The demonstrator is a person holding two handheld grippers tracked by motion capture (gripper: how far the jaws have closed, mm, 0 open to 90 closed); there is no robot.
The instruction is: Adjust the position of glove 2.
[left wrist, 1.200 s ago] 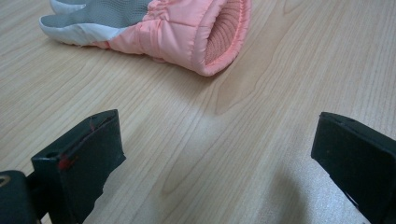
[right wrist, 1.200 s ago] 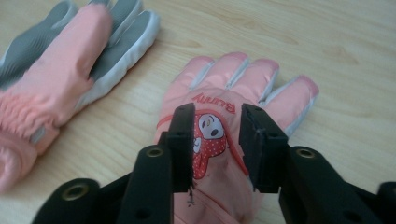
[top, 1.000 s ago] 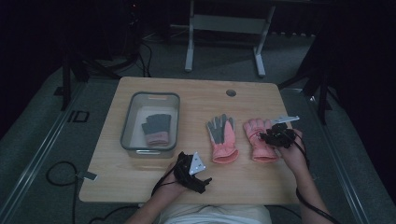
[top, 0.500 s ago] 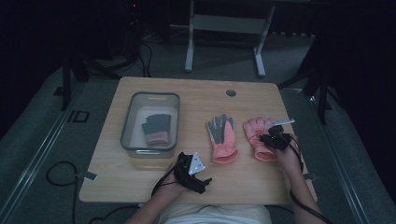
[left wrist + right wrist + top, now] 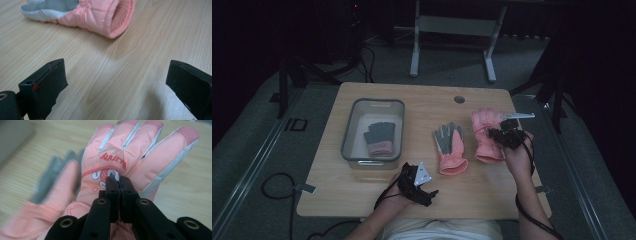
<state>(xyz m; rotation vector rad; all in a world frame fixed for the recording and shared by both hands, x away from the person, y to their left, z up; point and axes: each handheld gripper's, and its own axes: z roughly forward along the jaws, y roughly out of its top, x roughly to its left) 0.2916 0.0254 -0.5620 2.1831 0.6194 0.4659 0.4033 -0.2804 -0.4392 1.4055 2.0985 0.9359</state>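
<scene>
You're pinching the pink glove (image 5: 130, 157) by its back with the right claw (image 5: 119, 181) so it's lifting flat, while your left claw (image 5: 115, 82) is idling wide open.

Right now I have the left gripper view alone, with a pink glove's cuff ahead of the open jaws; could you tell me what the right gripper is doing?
Observer: The right gripper has its jaws shut on the back of a second pink glove, pinching the fabric at the cartoon print.
Operator: Thank you. Where is that glove relative to mine?
Observer: In the high view it lies just right of your grey-palmed glove, with a gap between them.
Operator: Is anything else on the table?
Observer: A clear bin at the left holds a dark grey glove with a pink cuff.
</scene>
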